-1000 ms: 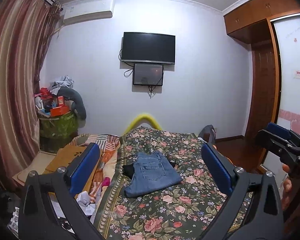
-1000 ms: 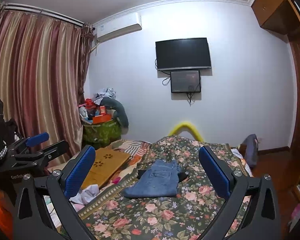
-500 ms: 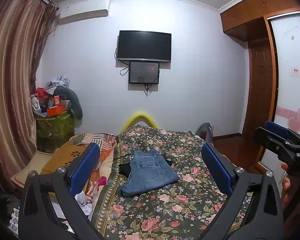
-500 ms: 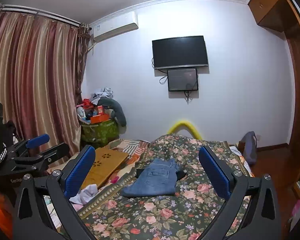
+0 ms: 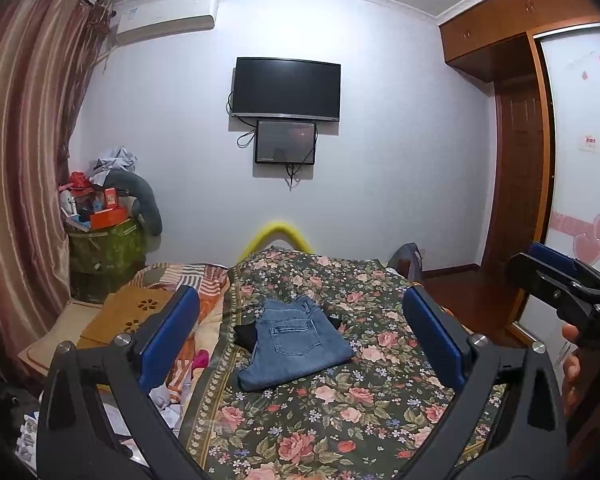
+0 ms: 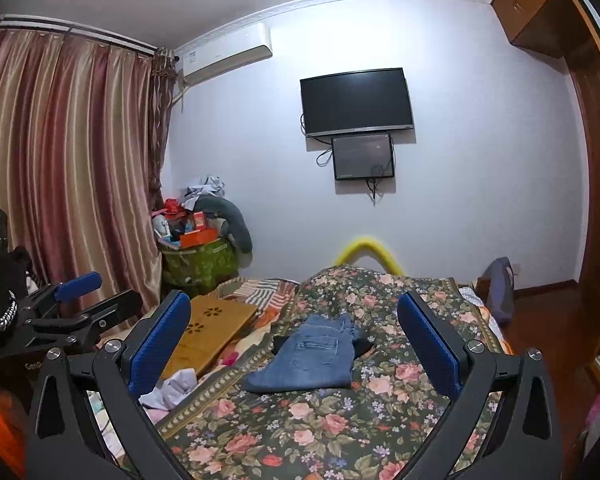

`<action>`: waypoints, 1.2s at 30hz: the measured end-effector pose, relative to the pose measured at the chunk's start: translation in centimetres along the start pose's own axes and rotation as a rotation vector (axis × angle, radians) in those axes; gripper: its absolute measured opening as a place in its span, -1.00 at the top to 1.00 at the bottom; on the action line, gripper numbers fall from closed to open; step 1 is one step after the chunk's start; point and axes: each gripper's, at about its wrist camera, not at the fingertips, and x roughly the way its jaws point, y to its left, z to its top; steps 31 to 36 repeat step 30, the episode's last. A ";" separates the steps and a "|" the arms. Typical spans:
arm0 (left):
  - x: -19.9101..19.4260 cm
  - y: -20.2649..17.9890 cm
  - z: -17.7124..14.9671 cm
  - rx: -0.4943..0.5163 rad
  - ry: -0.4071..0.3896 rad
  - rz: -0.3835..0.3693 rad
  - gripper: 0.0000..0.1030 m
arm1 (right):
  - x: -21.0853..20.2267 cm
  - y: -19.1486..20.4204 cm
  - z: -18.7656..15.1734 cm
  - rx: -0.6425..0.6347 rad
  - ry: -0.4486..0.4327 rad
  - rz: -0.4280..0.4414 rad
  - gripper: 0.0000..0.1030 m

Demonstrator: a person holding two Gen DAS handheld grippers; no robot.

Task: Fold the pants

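1. Left wrist view: the left gripper point(image 5: 300, 336) is held above the bed with its blue-padded fingers point(image 5: 171, 336) spread wide and grasping nothing. The folded blue jeans point(image 5: 296, 344) lie flat on the floral bedspread point(image 5: 340, 420), well ahead of the gripper, with a dark garment point(image 5: 246, 334) poking out beneath them. The right gripper point(image 5: 560, 284) shows at the right edge, well apart from the jeans.

2. Right wrist view: the right gripper point(image 6: 296, 348) also hovers with its fingers point(image 6: 160, 344) released and wide apart. The jeans point(image 6: 310, 360) rest mid-bed between them in the frame, untouched. The left gripper point(image 6: 76, 300) sits at the left edge near the striped curtain point(image 6: 68, 152). A wall-mounted TV point(image 6: 356, 100) faces the bed.
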 end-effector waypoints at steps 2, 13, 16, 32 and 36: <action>0.0 0.0 0.0 -0.002 0.000 -0.006 -0.99 | 0.0 0.1 0.0 -0.001 -0.001 -0.002 -1.00; 0.3 -0.2 -0.2 0.009 0.025 -0.026 -0.99 | 0.1 0.0 0.0 0.005 0.004 -0.003 -1.00; 0.3 -0.4 -0.2 0.012 0.023 -0.024 -0.99 | 0.2 0.1 0.0 0.004 0.005 -0.002 -1.00; 0.7 0.4 -0.5 0.002 0.033 -0.020 -0.99 | 0.9 0.2 -0.3 0.012 0.026 0.003 -1.00; 0.7 0.4 -0.5 0.002 0.033 -0.020 -0.99 | 0.9 0.2 -0.3 0.012 0.026 0.003 -1.00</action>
